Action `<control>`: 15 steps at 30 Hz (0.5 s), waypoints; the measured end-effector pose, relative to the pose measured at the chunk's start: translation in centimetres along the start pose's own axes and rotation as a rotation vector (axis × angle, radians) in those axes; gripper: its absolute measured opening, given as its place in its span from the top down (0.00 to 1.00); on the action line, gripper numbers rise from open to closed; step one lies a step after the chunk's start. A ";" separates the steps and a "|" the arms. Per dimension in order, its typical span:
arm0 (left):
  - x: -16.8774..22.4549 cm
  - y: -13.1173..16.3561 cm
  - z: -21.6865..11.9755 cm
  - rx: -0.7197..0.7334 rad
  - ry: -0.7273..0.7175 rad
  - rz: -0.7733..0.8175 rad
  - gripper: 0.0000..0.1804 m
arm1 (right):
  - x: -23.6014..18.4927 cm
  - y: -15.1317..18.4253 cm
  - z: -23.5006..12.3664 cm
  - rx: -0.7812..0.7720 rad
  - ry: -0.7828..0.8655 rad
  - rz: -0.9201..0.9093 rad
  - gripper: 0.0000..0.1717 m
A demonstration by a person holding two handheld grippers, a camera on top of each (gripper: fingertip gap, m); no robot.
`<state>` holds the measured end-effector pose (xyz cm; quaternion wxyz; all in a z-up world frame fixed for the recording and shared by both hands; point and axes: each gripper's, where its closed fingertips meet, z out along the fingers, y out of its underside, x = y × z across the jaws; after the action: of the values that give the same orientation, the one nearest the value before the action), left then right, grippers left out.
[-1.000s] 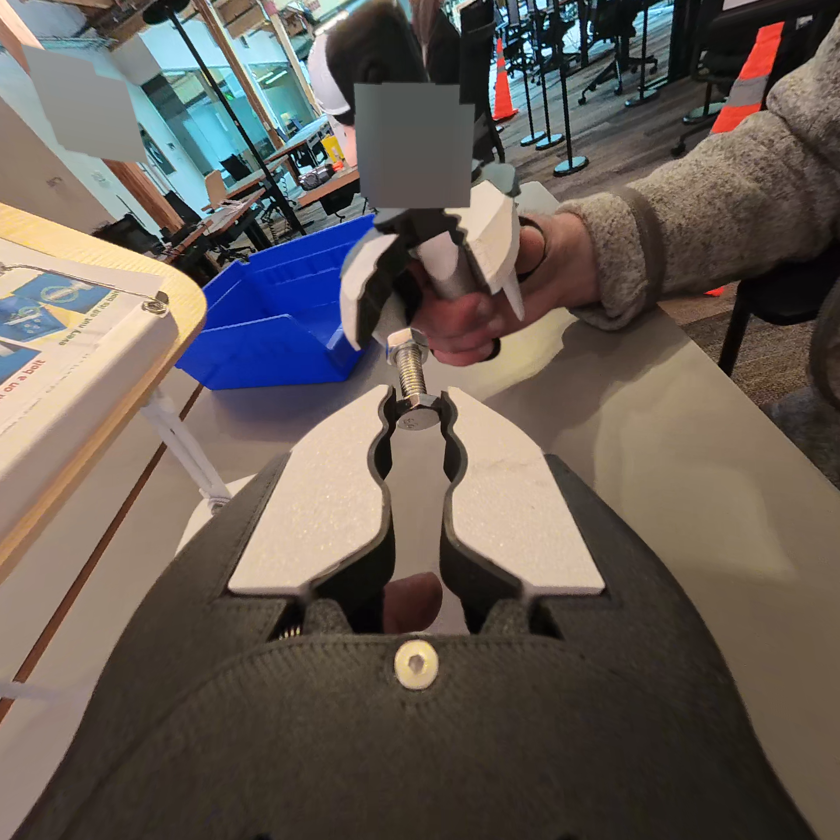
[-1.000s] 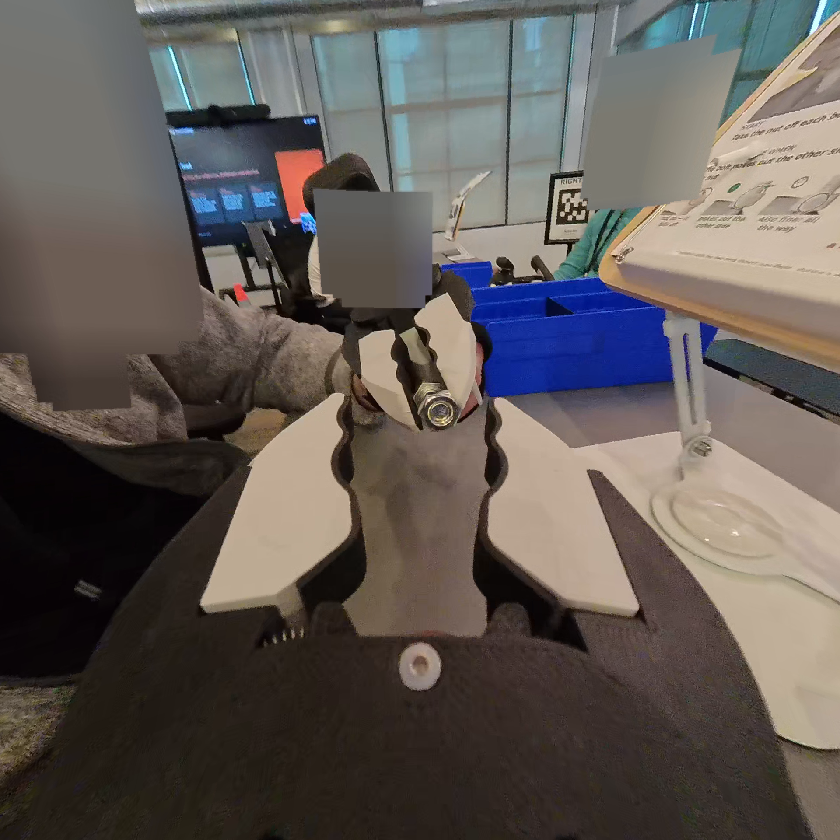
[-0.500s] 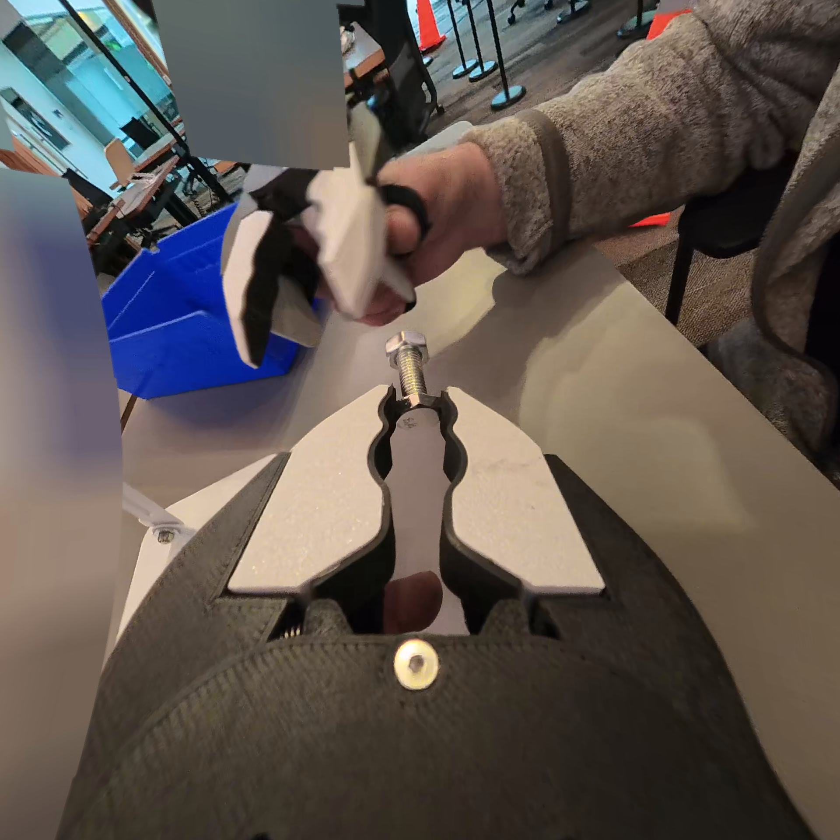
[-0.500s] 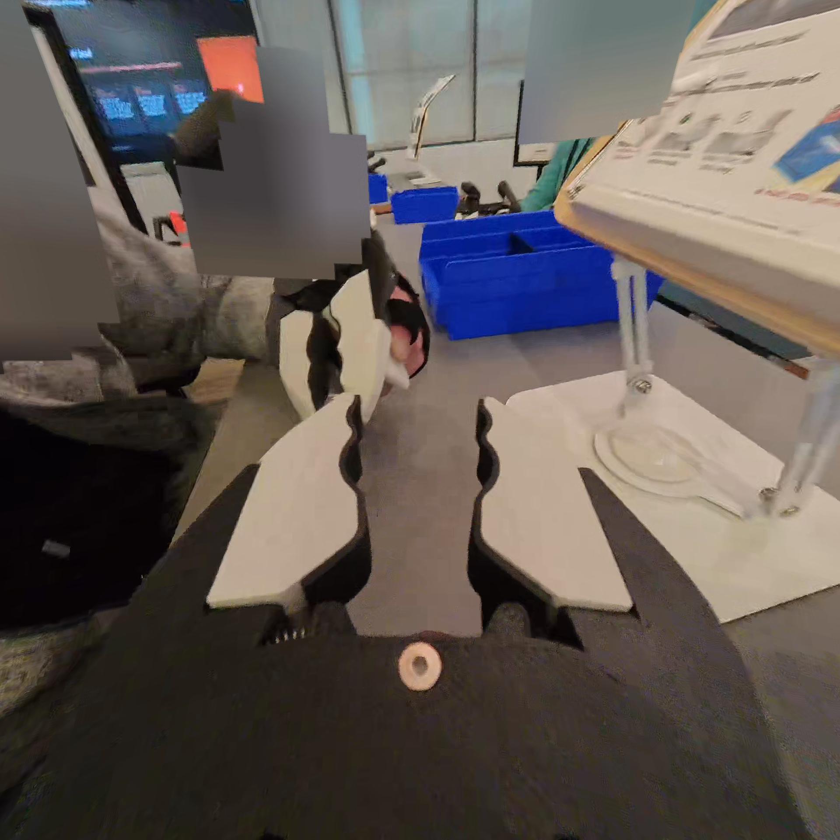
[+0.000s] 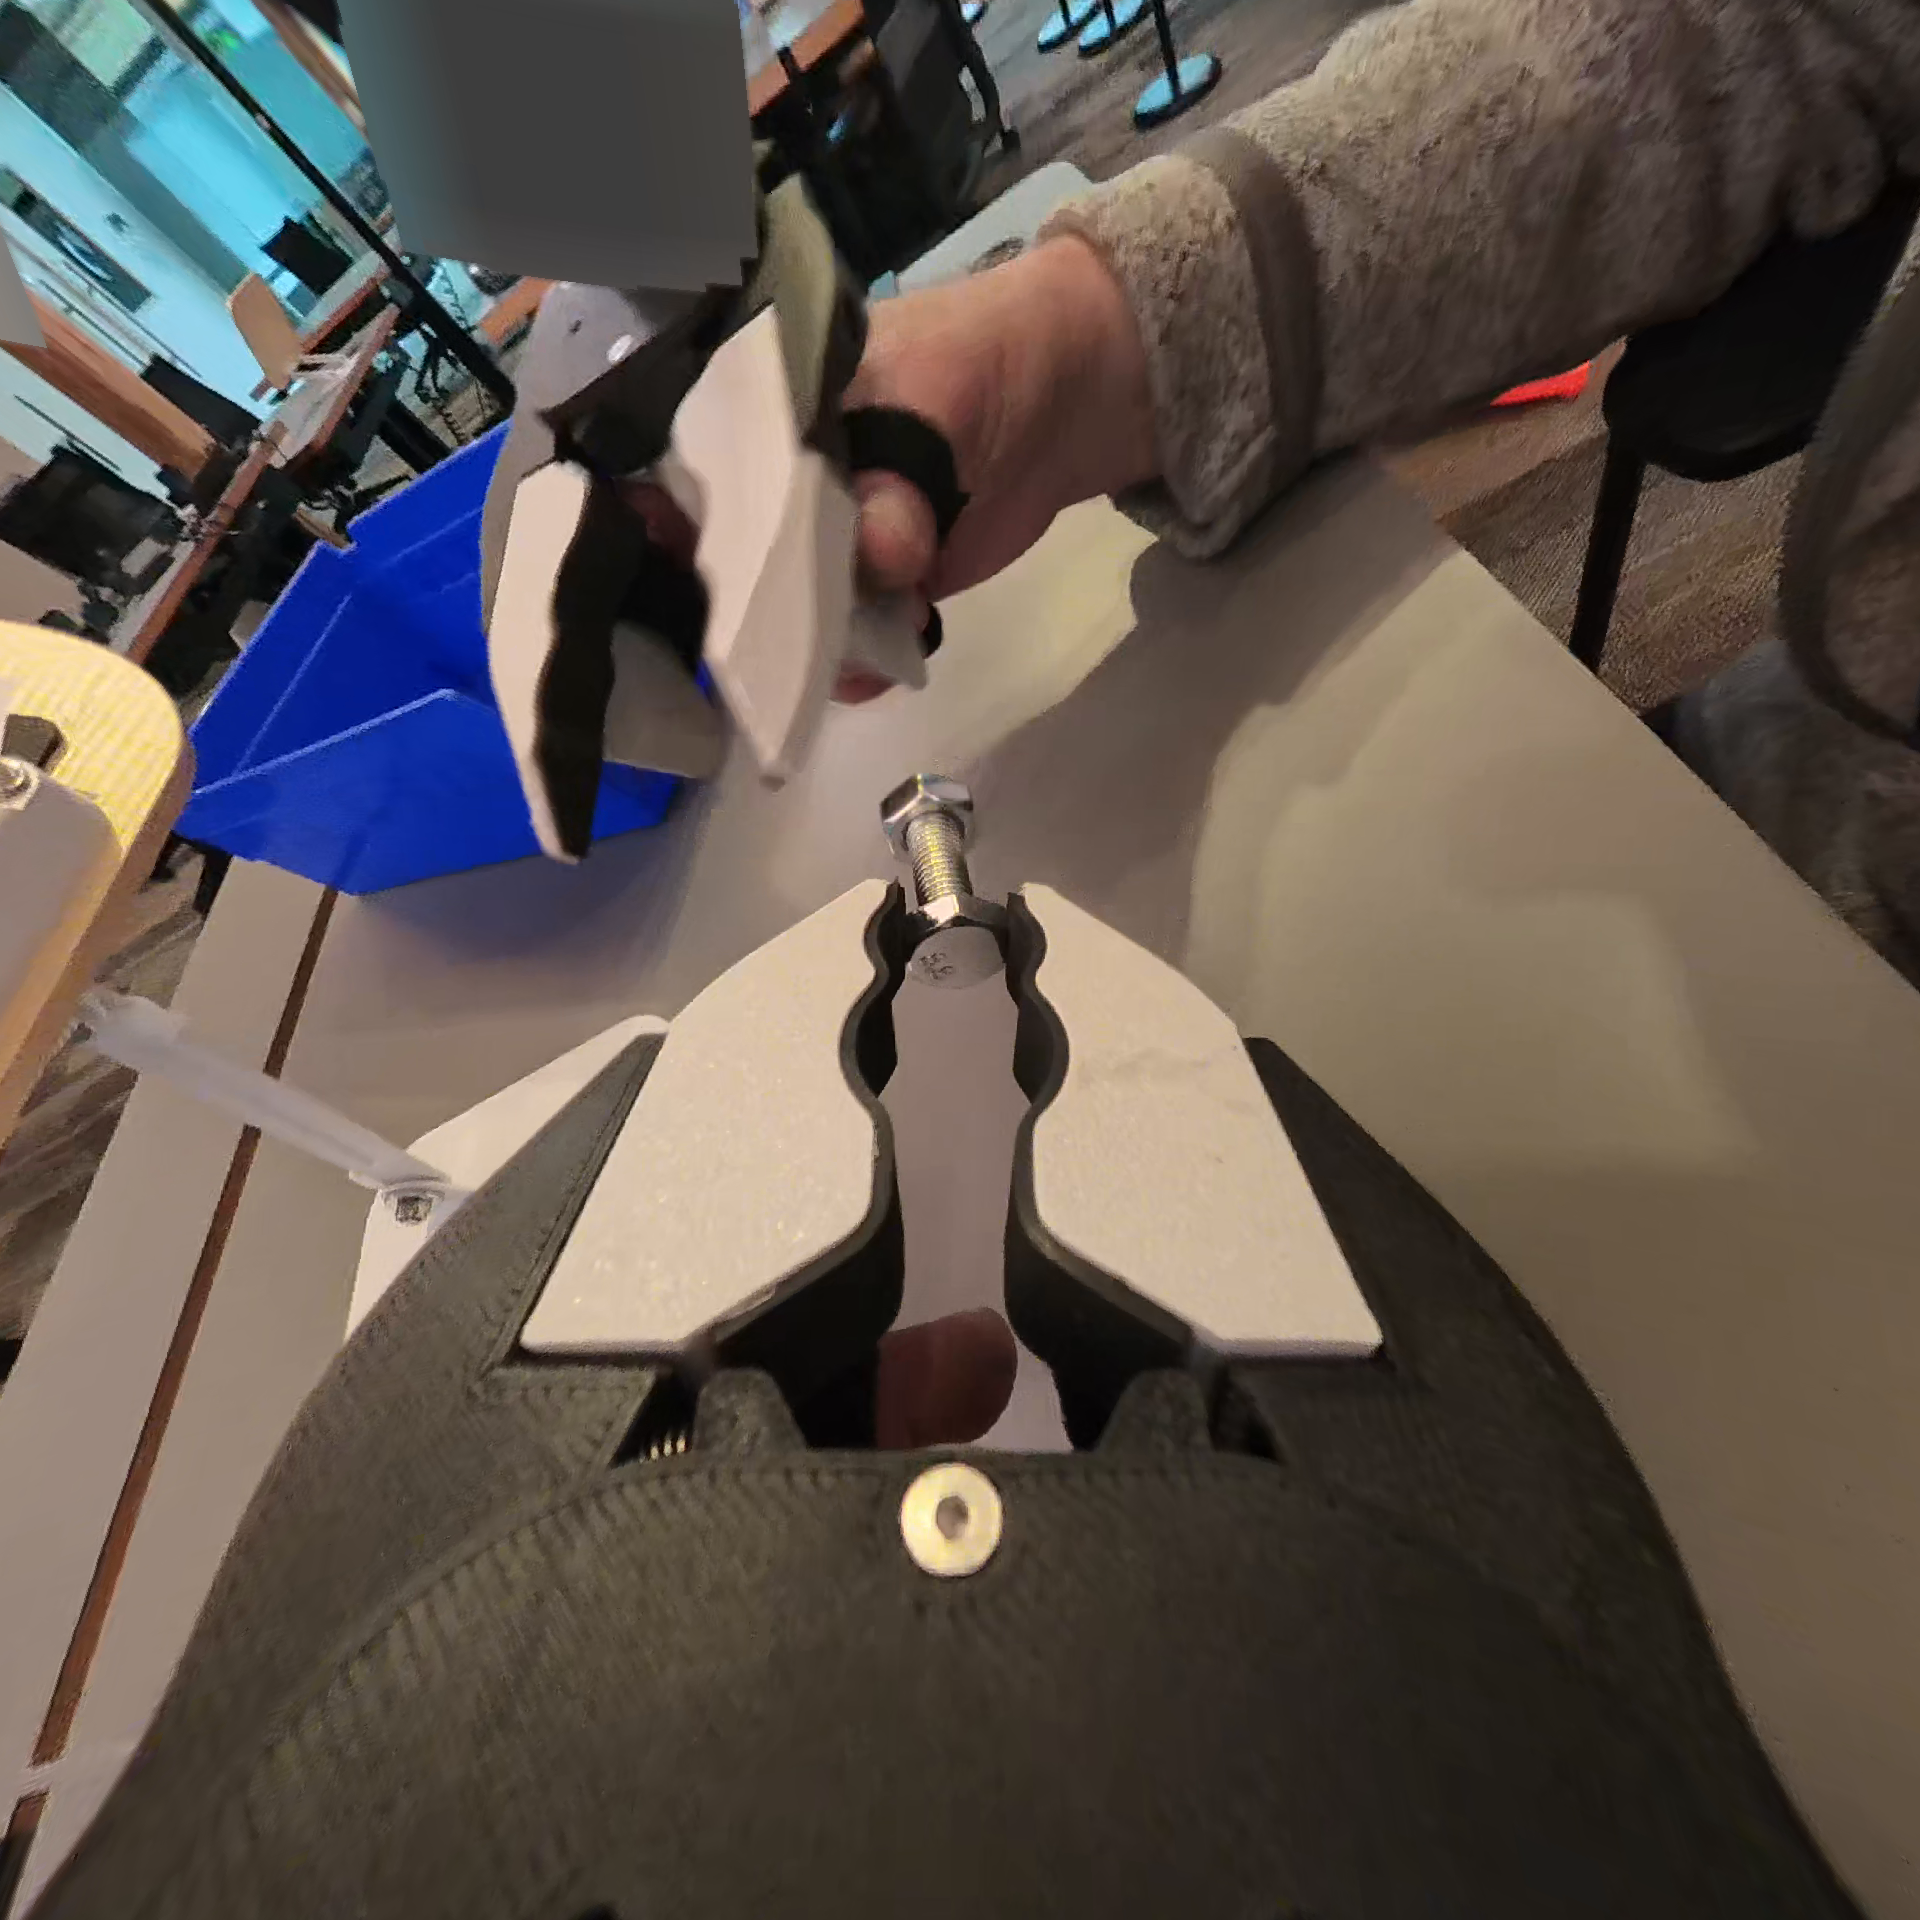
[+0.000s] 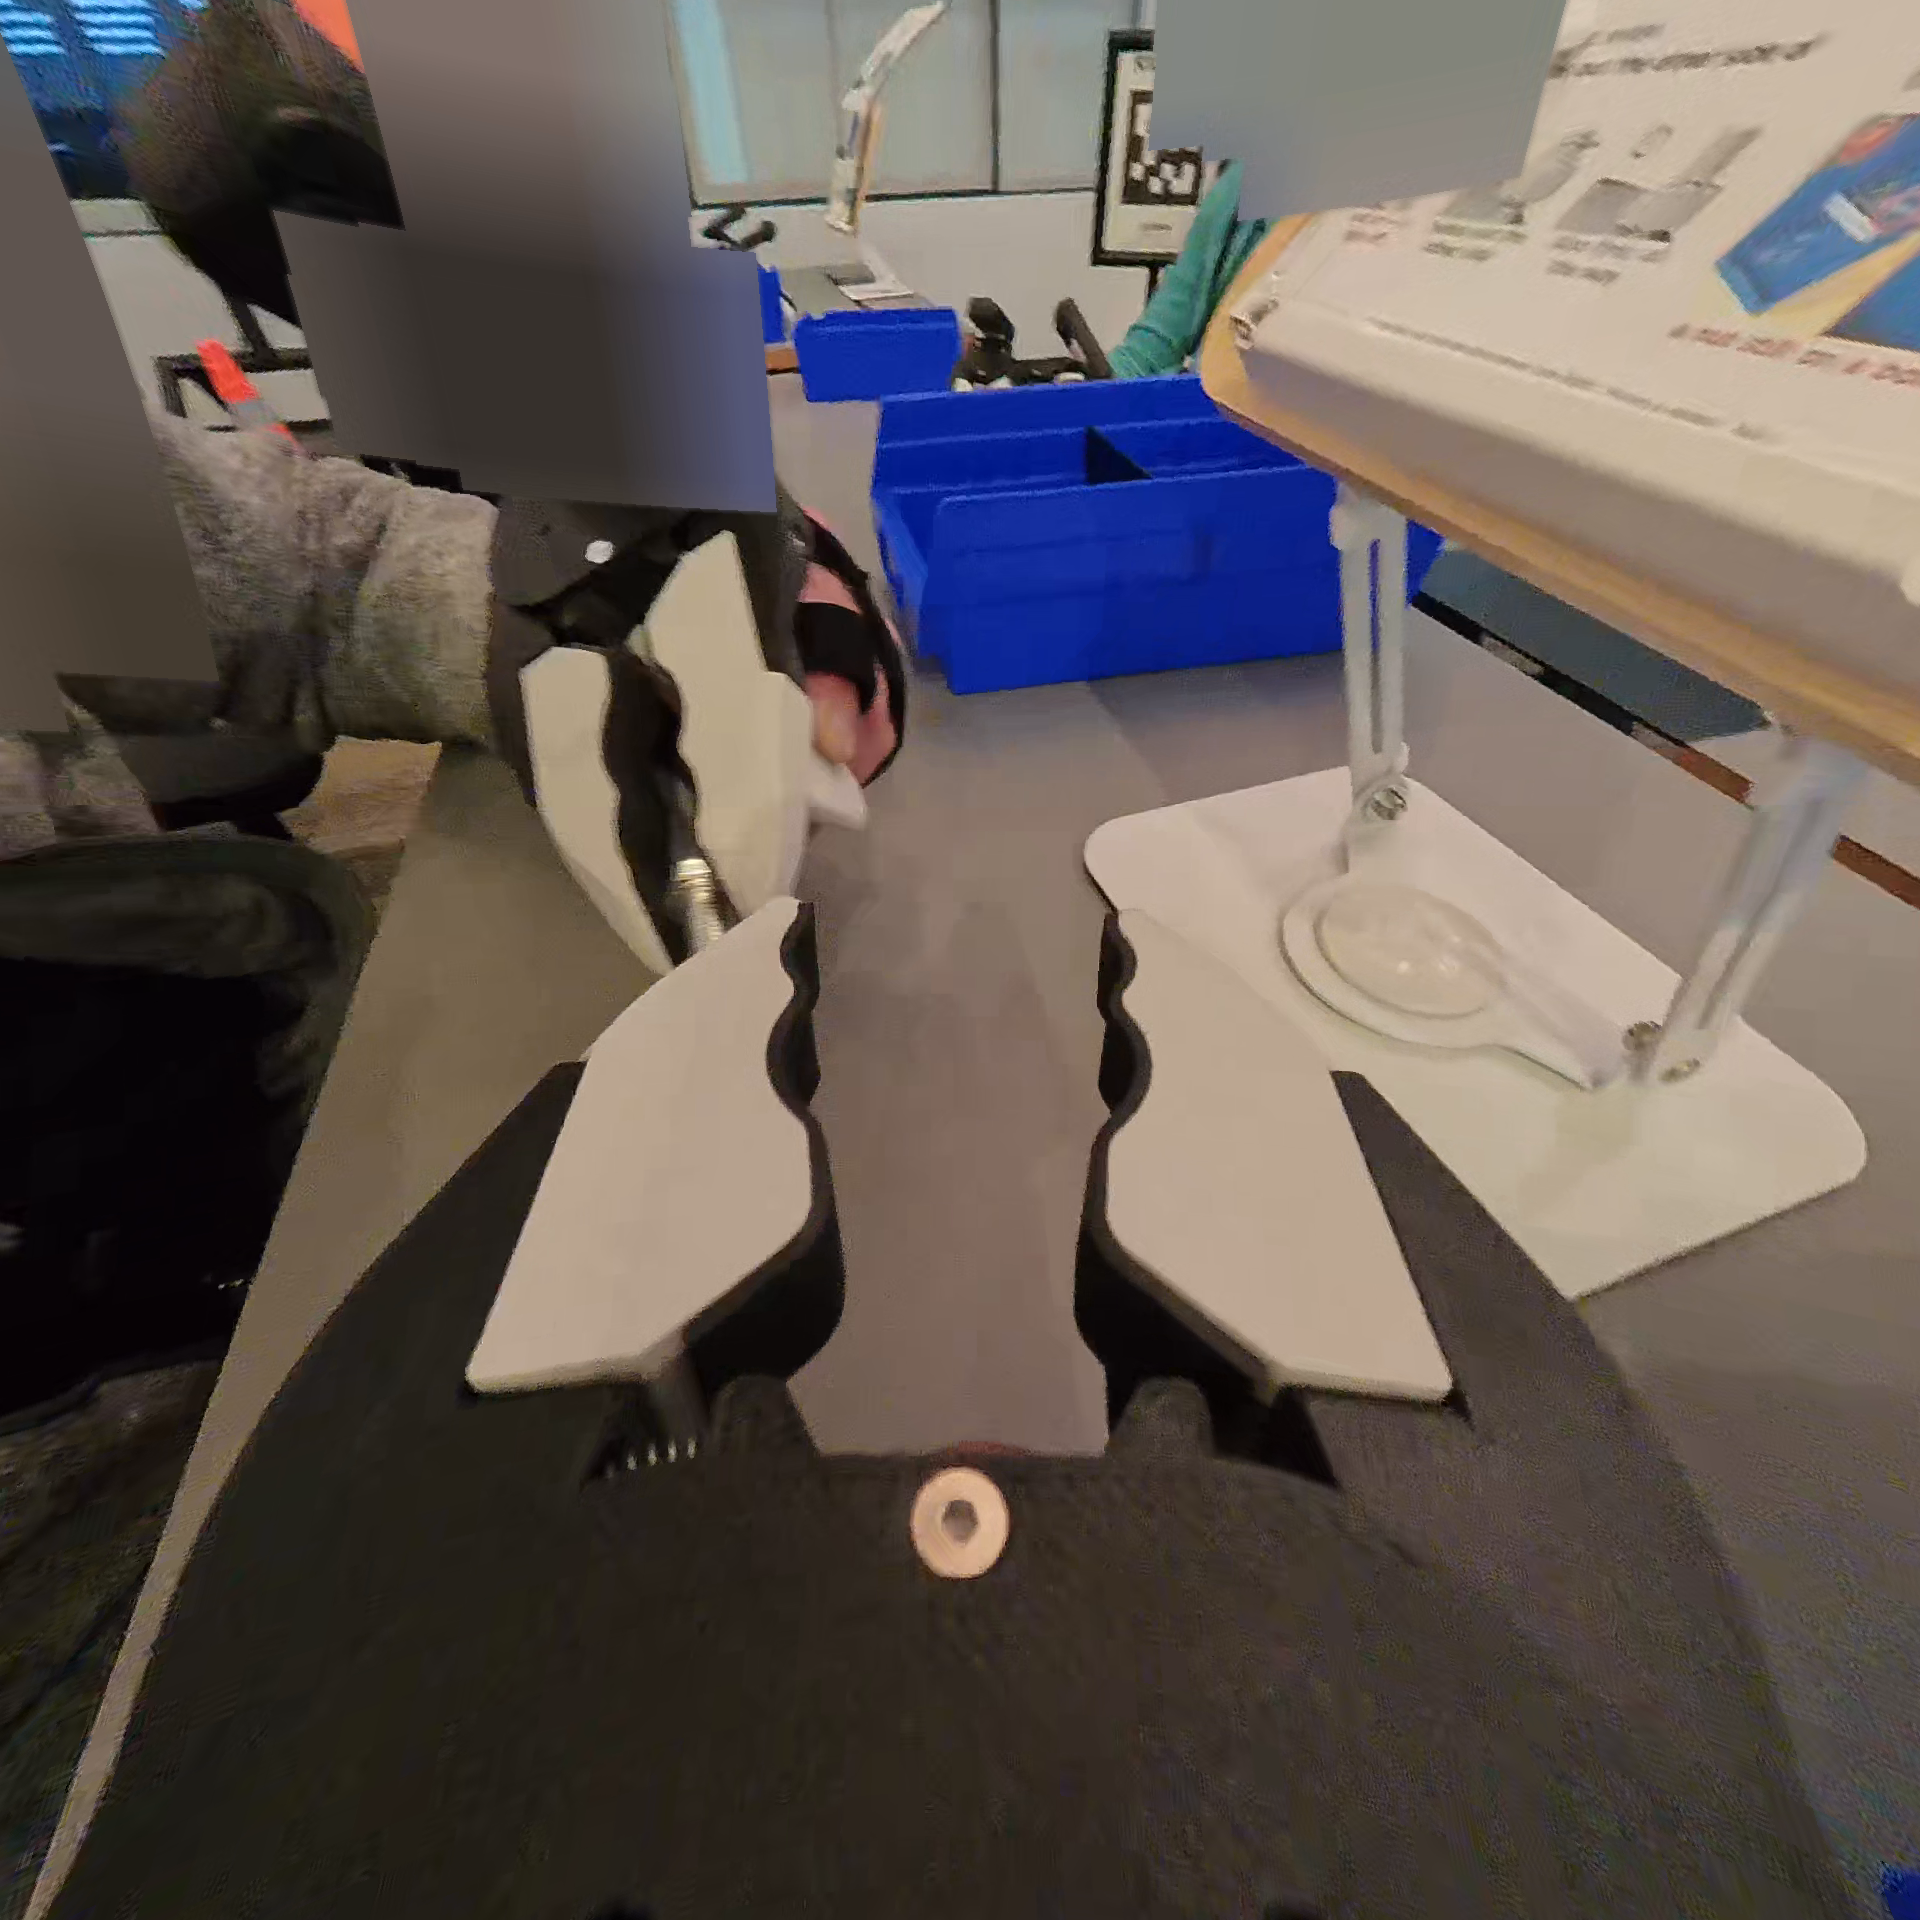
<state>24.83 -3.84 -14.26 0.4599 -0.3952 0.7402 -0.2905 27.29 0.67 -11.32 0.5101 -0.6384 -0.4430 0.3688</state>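
So the left hand-held gripper (image 5: 954, 914) is clamped on a silver bolt (image 5: 940, 883), its white pebbly-textured fingers (image 5: 769, 1122) pinching the hex head in the first scallop of their wavy black inner edges. The threaded shank sticks straight out past the tips, with a shiny hex nut (image 5: 925, 814) sitting at the far end of the thread. The bolt hangs above the smooth grey bench (image 5: 1455, 1039), not touching it.

The right hand-held gripper (image 6: 956, 935) is spread wide with nothing but bare bench showing between its fingers. Seen from the left side, it hovers up and to the left of the nut (image 5: 665, 686), near but apart, held by a hand (image 5: 997, 416) in a fuzzy grey fleece sleeve (image 5: 1455, 239).

Both gripper bodies are matte black with a ribbed, printed-looking grain (a small metal screw sits in the middle of each).

Around them: a glossy blue plastic bin (image 6: 1101, 551) with dividers farther back on the bench, and a white flat-based stand (image 6: 1507, 1091) with clear legs holding up a wood-edged board (image 6: 1558, 416) with a printed sheet on it.
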 end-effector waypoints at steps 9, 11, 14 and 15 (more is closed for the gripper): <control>0.2 -0.3 -0.3 0.031 0.018 -0.020 0.90 | -1.2 0.6 1.2 -0.051 -0.029 -0.067 0.63; 0.6 -1.0 -0.2 0.054 0.025 -0.004 0.90 | 1.0 0.9 0.4 -0.059 0.072 -0.017 0.75; 0.0 -0.4 -0.2 0.042 0.010 -0.025 0.90 | -0.7 0.1 0.1 0.019 -0.055 0.014 0.68; -0.2 -0.2 -0.3 0.044 0.008 -0.041 0.90 | -1.1 0.1 0.1 0.012 -0.068 -0.006 0.65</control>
<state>24.64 -3.80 -13.87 0.4594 -0.3988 0.7272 -0.3179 26.83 -0.38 -11.43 0.4998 -0.6211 -0.4596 0.3913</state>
